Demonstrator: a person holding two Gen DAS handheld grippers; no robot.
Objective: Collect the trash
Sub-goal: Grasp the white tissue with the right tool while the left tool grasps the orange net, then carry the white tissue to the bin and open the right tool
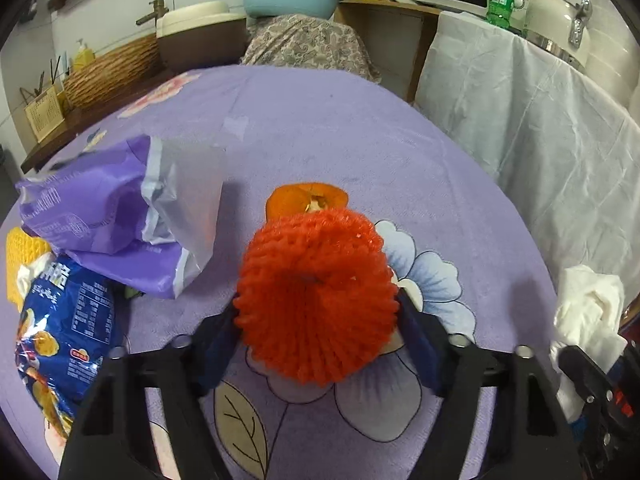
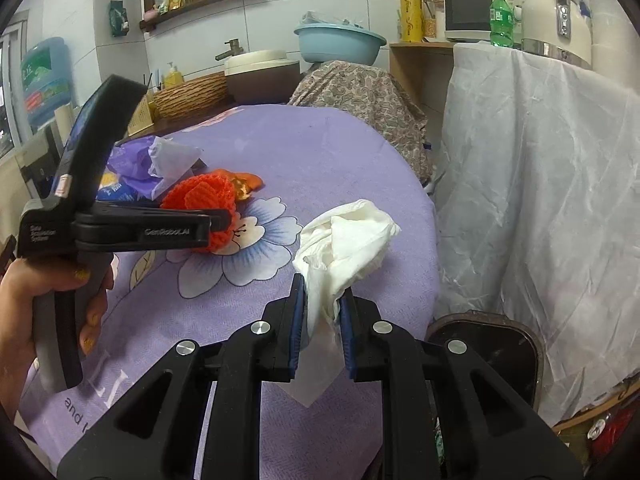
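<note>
Pinching red foam net — left gripper; right gripper clamps tissue — bin right-view only.

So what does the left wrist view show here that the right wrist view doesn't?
Only the left wrist view: the blue snack bag and yellow foam net at the table's left edge.
Only the right wrist view: the hand holding the left gripper, and the dark bin beside the table.
Both: the red foam net in the left jaws, the white tissue in the right gripper, orange peel, purple bag.
</note>
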